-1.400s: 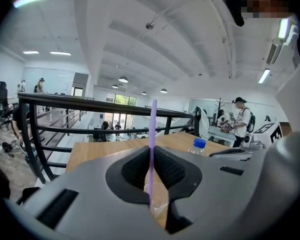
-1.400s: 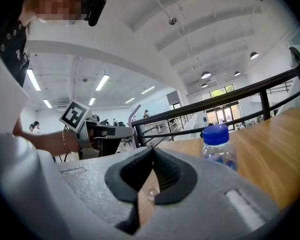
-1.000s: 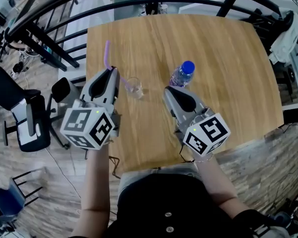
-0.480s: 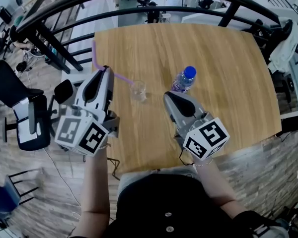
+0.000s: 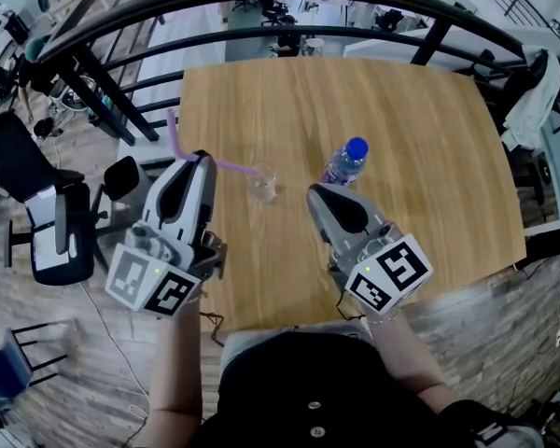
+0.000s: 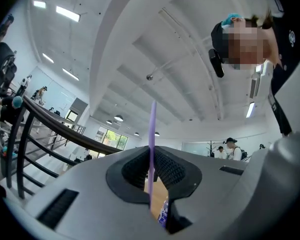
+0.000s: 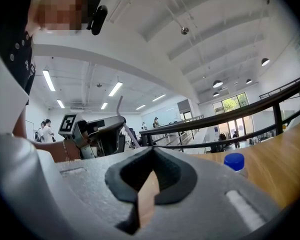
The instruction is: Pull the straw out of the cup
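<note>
A small clear cup [image 5: 263,185] stands on the wooden table [image 5: 401,110]. The purple bent straw [image 5: 226,166] runs from the cup's rim leftwards to my left gripper [image 5: 203,159], which is shut on it; the short upper end sticks up beyond the jaws. I cannot tell whether its tip is still inside the cup. In the left gripper view the straw [image 6: 152,129] stands upright, pinched in the left gripper [image 6: 151,173]. My right gripper [image 5: 320,195] hovers right of the cup, apart from it. Seen from its own camera, the right gripper [image 7: 147,191] is shut on nothing.
A water bottle with a blue cap [image 5: 345,160] stands just right of the cup, close to the right gripper's tip; its cap [image 7: 234,161] shows in the right gripper view. A black railing [image 5: 121,110] runs past the table's far and left sides. Office chairs [image 5: 56,222] stand at the left.
My left gripper has risen and drawn back to the left with the straw. The straw has tipped from steep to nearly flat, its lower end now at the cup's rim. The right gripper rose slightly.
</note>
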`<action>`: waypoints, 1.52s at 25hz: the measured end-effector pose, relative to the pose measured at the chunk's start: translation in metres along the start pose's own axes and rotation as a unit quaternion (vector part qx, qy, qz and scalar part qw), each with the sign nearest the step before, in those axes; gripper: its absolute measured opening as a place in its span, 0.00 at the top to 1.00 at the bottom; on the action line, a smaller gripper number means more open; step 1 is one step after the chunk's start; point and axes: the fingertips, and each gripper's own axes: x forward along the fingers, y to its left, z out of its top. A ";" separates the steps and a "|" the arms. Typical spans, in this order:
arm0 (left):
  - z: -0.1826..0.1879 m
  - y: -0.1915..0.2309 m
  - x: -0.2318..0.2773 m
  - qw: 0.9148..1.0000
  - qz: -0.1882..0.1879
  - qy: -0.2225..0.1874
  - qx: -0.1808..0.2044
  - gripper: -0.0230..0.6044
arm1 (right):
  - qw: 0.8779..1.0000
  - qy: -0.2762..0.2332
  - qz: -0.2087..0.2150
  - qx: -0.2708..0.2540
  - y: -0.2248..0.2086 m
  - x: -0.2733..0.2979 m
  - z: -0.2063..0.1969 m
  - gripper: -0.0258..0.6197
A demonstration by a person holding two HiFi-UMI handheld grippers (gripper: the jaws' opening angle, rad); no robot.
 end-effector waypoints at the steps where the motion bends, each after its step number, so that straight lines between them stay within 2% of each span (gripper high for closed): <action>1: 0.002 -0.002 -0.002 1.000 -0.004 -0.006 -0.004 0.90 | 1.000 -0.002 0.001 -0.001 0.001 -0.001 0.002 0.96; 9: -0.009 -0.013 -0.017 0.999 -0.012 -0.020 -0.040 0.90 | 1.000 -0.011 0.008 -0.004 0.004 -0.008 0.011 0.96; 21: -0.051 -0.027 -0.030 0.996 -0.007 0.019 -0.083 0.90 | 1.000 -0.009 0.005 0.005 0.004 -0.013 0.010 0.96; 26: -0.061 -0.032 -0.034 0.995 -0.017 0.028 -0.090 0.90 | 1.000 -0.004 0.005 0.014 0.005 -0.015 0.002 0.96; 38: -0.084 -0.035 -0.048 0.993 -0.008 0.050 -0.107 0.90 | 0.999 0.010 0.030 0.022 0.019 -0.011 -0.013 0.96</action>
